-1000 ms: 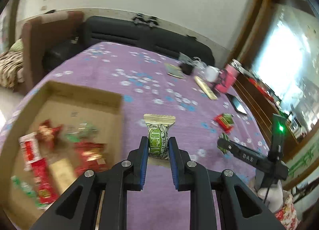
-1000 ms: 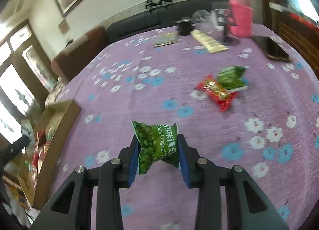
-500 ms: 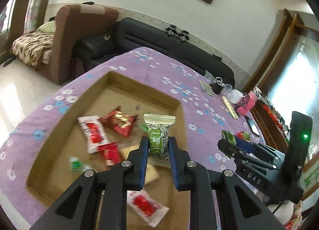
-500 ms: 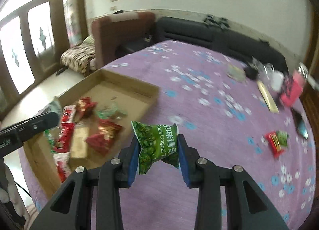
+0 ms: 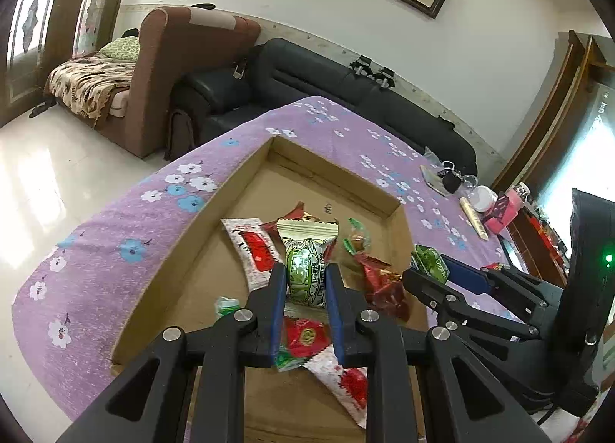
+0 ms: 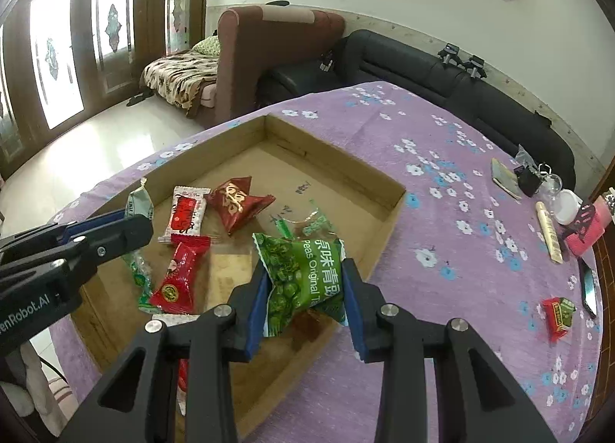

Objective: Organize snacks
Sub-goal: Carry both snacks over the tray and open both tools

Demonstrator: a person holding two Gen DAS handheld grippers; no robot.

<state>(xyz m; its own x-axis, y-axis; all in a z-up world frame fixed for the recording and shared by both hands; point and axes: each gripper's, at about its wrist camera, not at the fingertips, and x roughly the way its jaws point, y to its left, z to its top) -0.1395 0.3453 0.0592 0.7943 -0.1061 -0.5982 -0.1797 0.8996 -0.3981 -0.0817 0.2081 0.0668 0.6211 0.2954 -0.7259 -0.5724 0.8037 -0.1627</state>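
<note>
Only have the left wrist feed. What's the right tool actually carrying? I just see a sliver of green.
Observer: A green peas packet, clamped between the right tool pads.
Operator: Is it over the box?
Observer: Yes, over the near right part of the cardboard box.
Operator: Anything left on the table I can't make out?
Observer: One red and green snack lies on the purple cloth, far right, next to a dark phone.

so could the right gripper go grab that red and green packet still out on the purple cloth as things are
Probably not yet: the right gripper is shut on a green pea packet over the cardboard tray. The red and green packet lies unobstructed on the cloth.
</note>
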